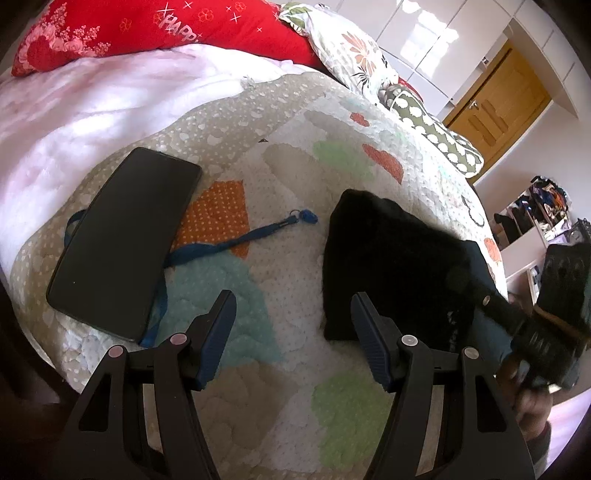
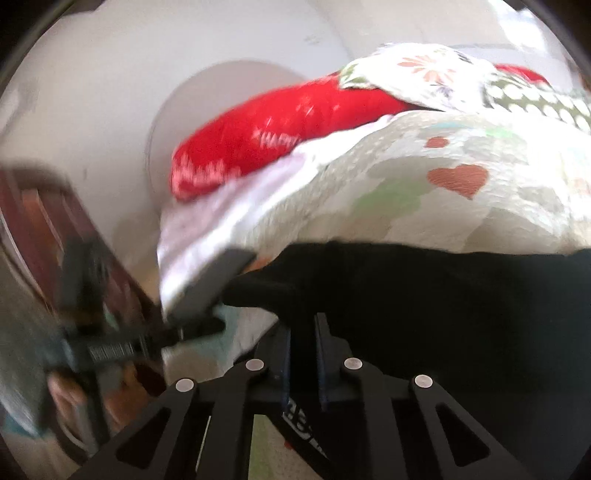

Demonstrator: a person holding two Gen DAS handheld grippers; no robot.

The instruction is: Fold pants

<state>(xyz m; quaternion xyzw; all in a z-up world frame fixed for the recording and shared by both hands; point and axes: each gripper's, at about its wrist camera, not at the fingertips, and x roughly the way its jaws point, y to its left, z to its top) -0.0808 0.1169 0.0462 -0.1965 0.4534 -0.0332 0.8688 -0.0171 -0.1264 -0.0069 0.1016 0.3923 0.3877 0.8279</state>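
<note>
Left wrist view: left gripper hovers over the quilt, fingers spread wide w/ nothing between them. Black pants lie bunched on the quilt toward its right edge; the gripper's right finger overlaps the pile's near edge, contact unclear. A black phone lies flat on the quilt's left part, on a blue lanyard that runs out toward the middle. White blanket covers the bed's far-left part, red pillow at the far edge, floral pillow beside it toward the far-right corner. Right gripper shows at the right edge of the bed, partly cut off & dark.

Right wrist view (blurred): right gripper has its fingers pressed nearly together, pinching a fold of the pants, which fill the lower right over the quilt. Phone sits left of the pants. Red pillow lies at the bed's far edge. Left gripper smeared at left, state unreadable here.
</note>
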